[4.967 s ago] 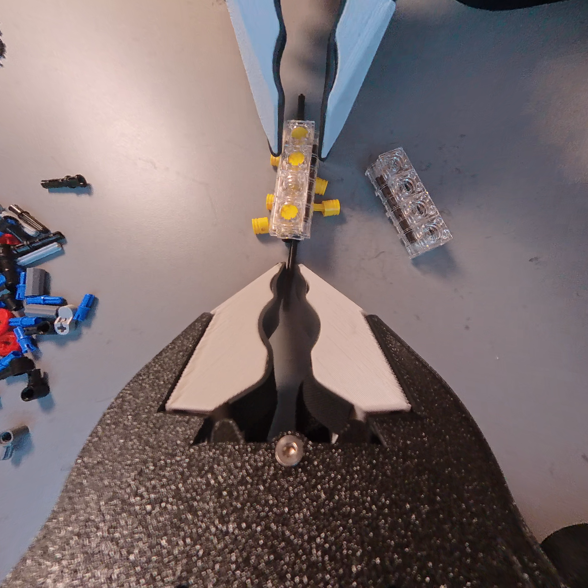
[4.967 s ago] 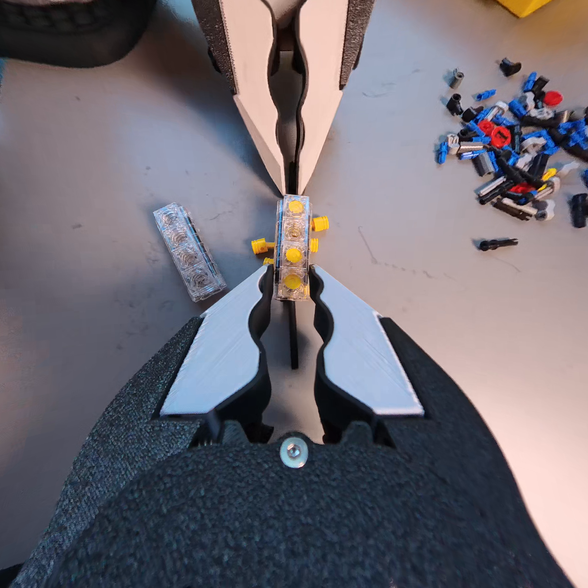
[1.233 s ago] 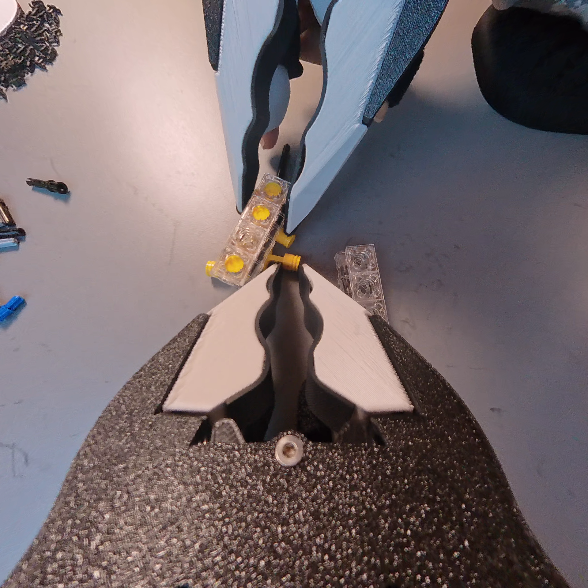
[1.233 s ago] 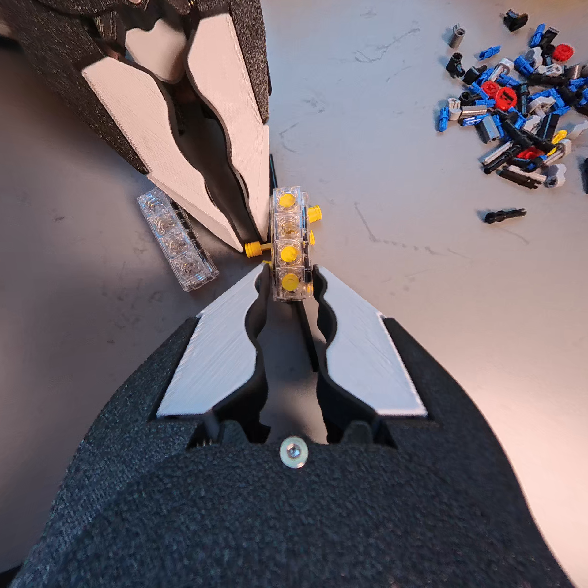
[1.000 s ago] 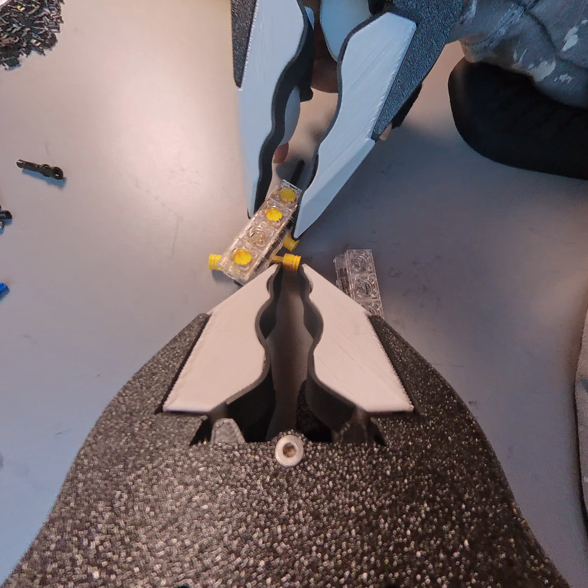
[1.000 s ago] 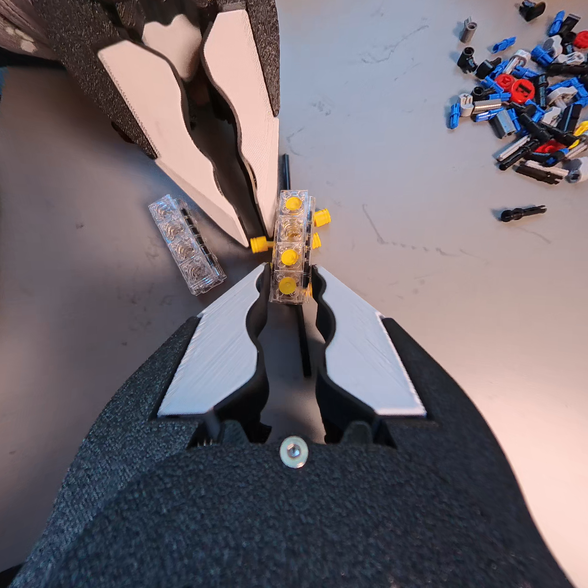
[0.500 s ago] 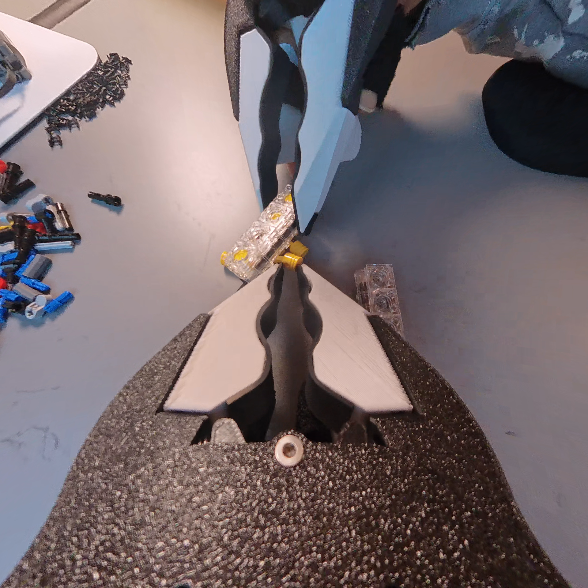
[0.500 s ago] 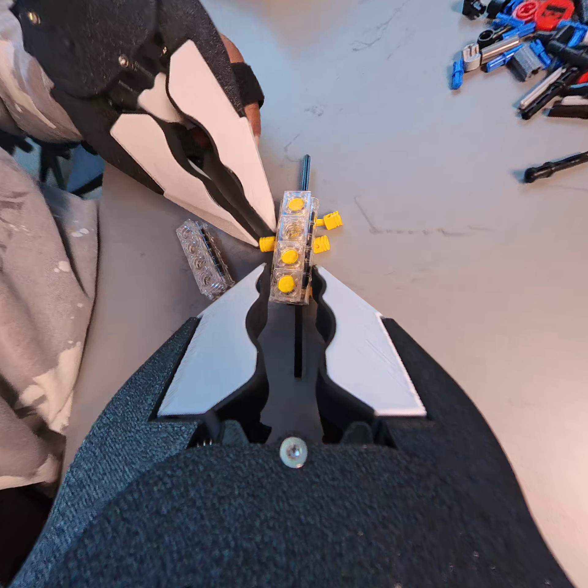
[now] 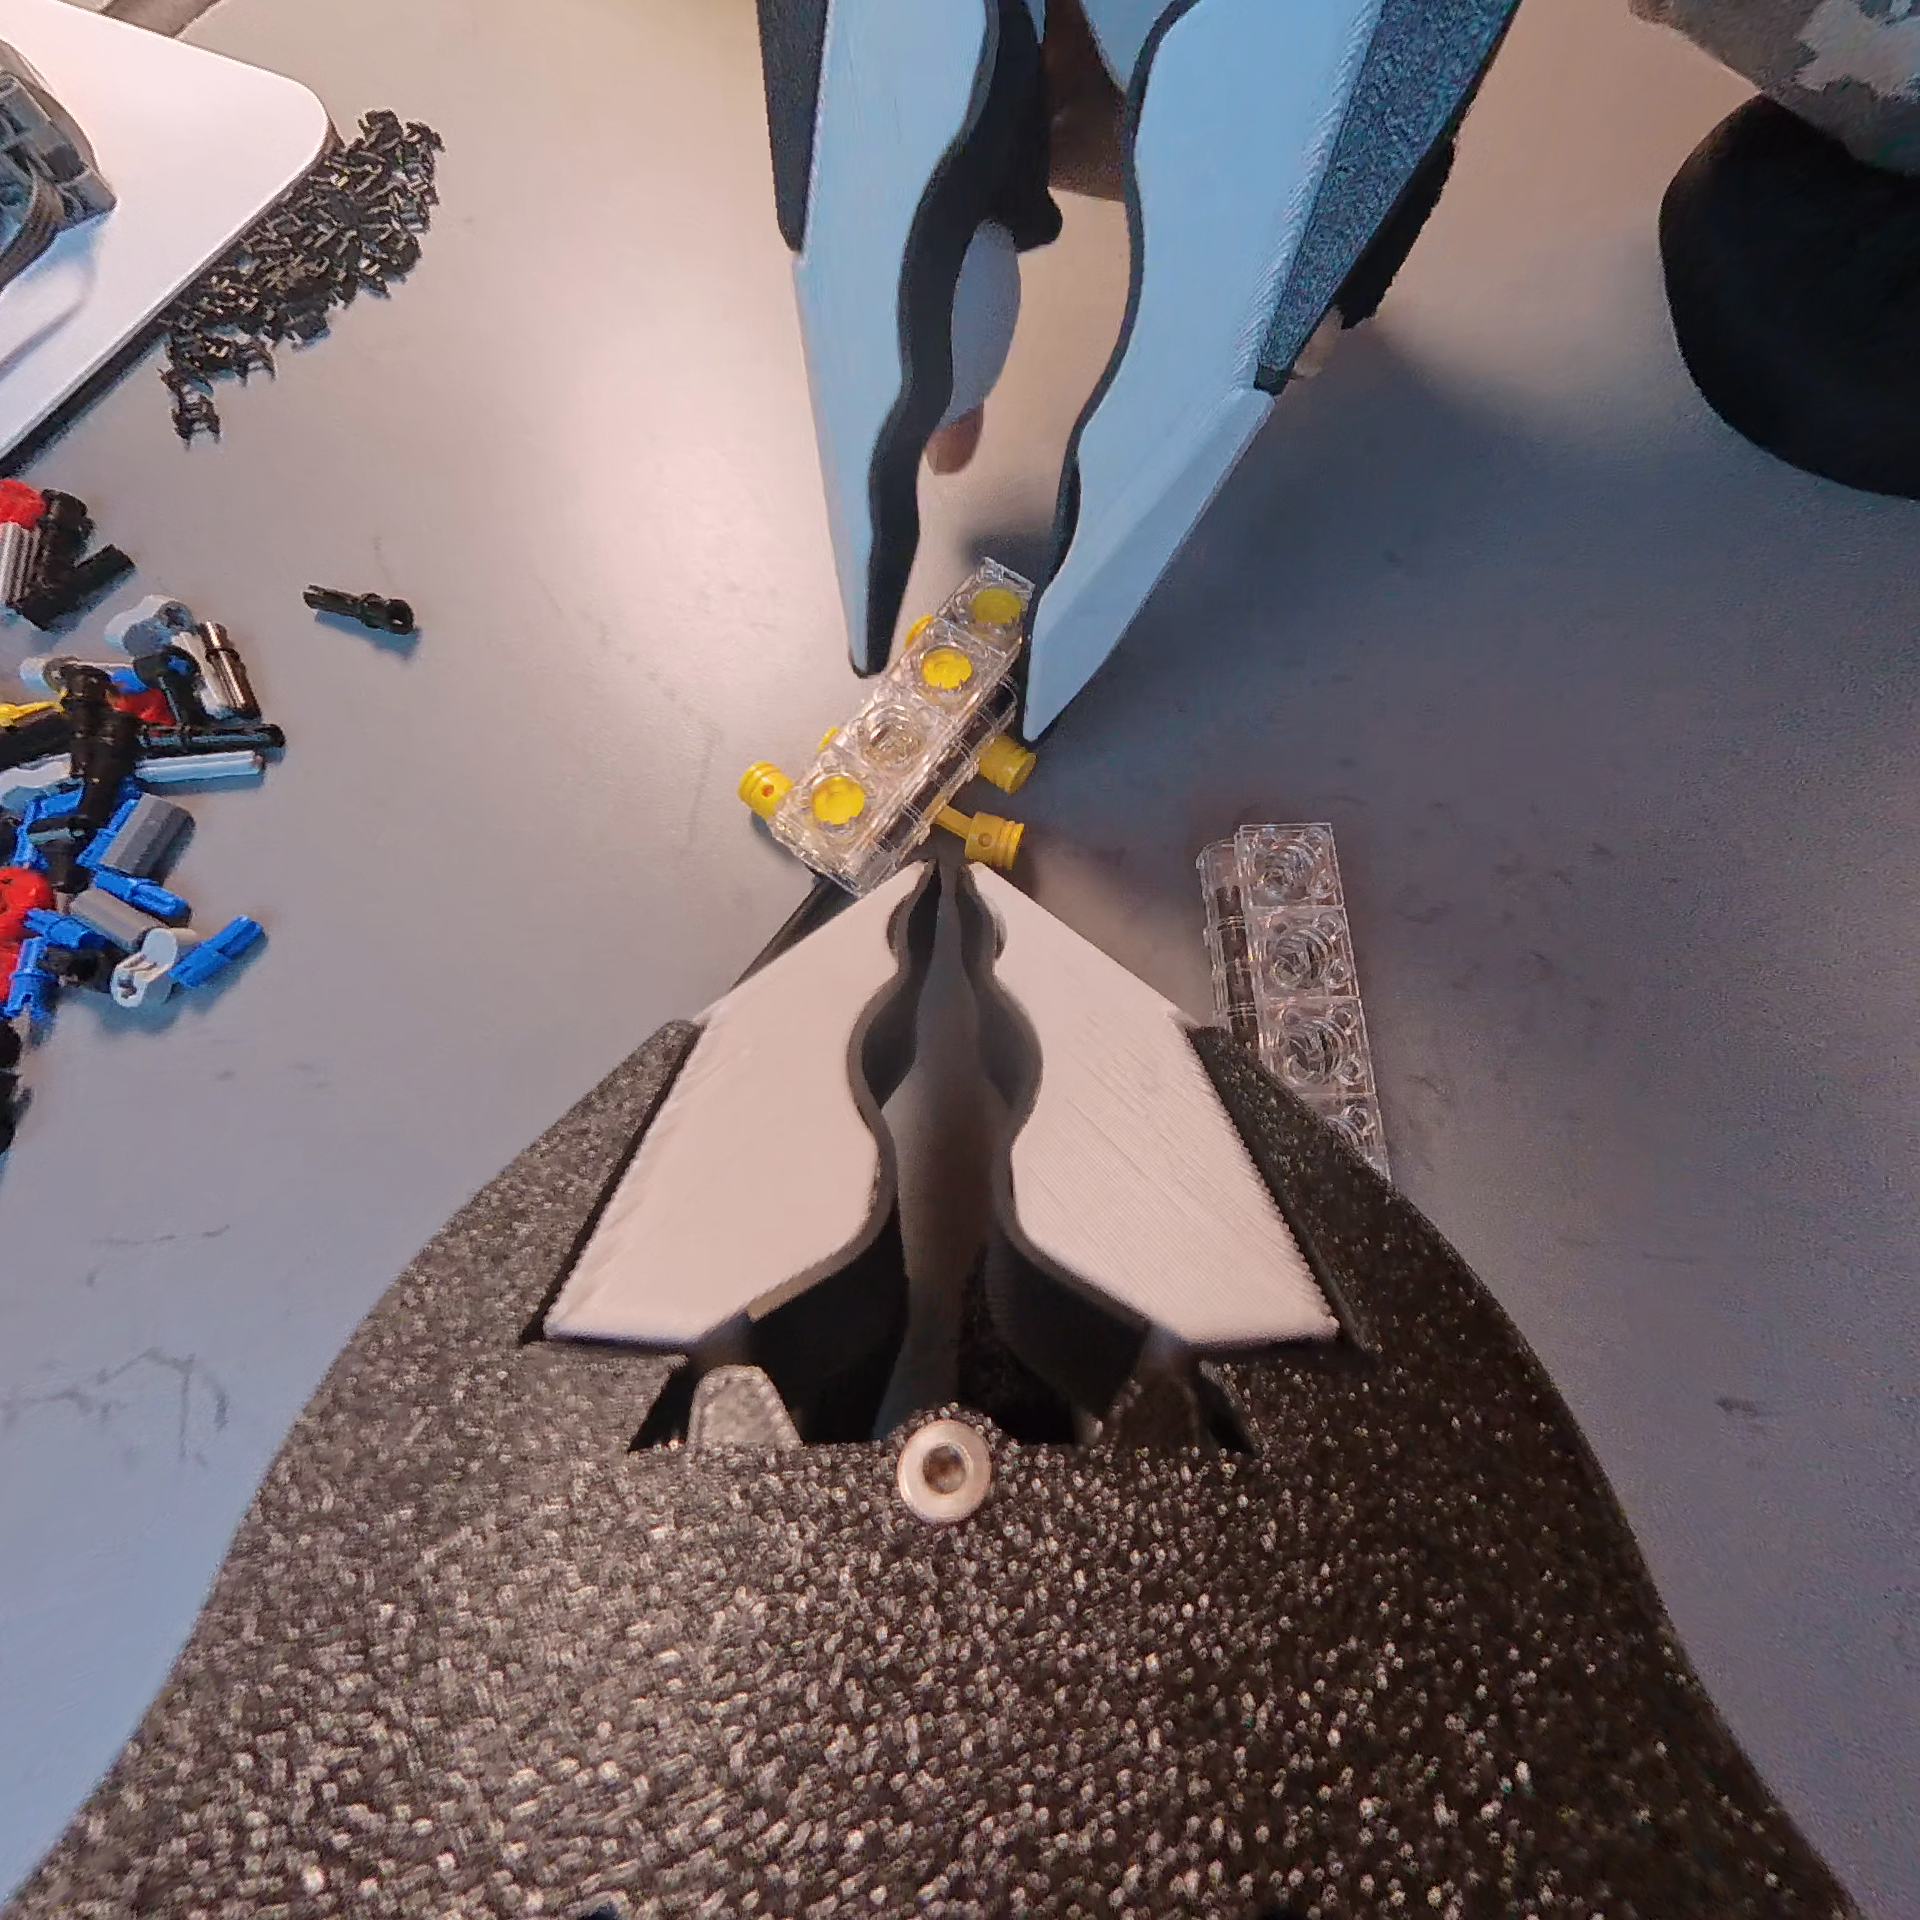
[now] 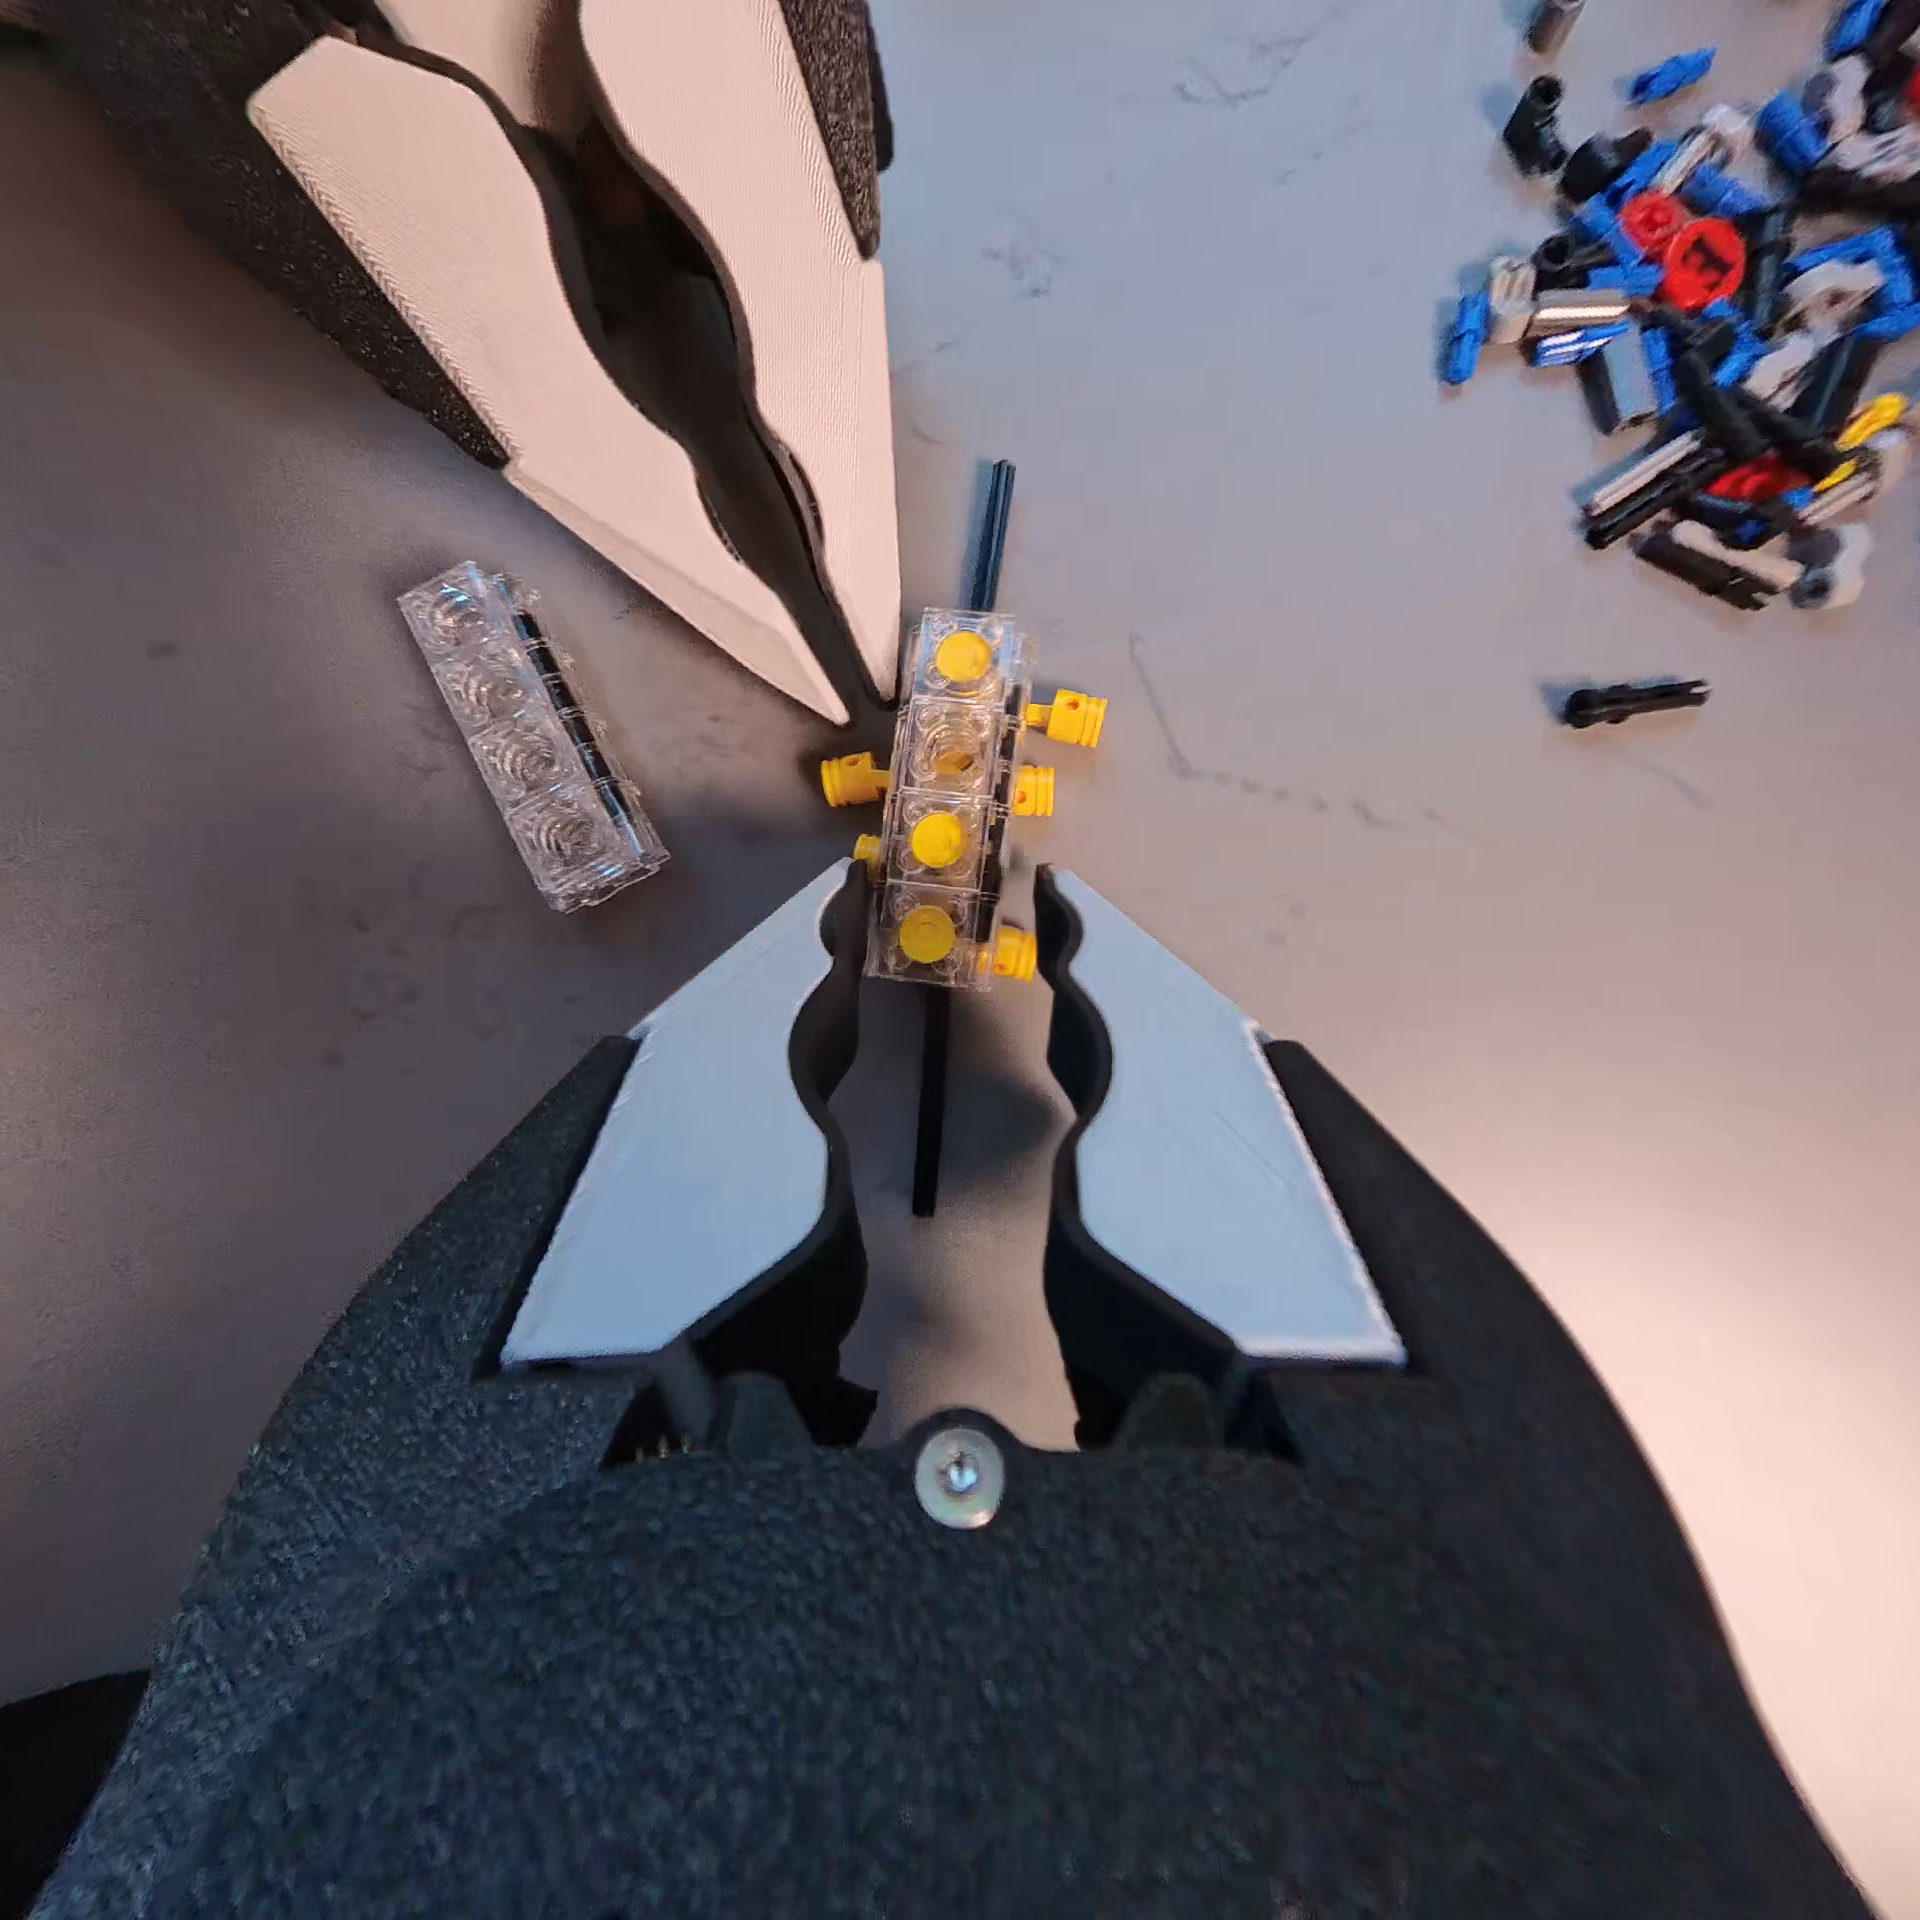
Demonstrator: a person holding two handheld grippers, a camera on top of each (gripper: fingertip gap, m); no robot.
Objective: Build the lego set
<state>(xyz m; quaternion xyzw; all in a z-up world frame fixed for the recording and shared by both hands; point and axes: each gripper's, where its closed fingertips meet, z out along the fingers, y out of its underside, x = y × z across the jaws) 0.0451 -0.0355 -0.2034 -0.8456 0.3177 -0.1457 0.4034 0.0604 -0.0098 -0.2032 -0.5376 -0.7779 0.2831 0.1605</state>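
Right gripper (image 10: 940,883) fingers now spread apart, no longer clamping the clear block with yellow pegs (image 10: 948,810) lying between them on the table (image 10: 1351,935), left gripper (image 9: 948,878) pinched closed, empty, tip beside the block, spare clear block (image 10: 530,732) unmoved nearby.

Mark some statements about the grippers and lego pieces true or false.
The right gripper stands open around the clear piston block. True.
The spare clear block is stacked on the clear piston block. False: it lies apart on the table.
The left gripper is shut. True.
The loose parts pile is all yellow. False: it is mostly blue, black, red and grey.
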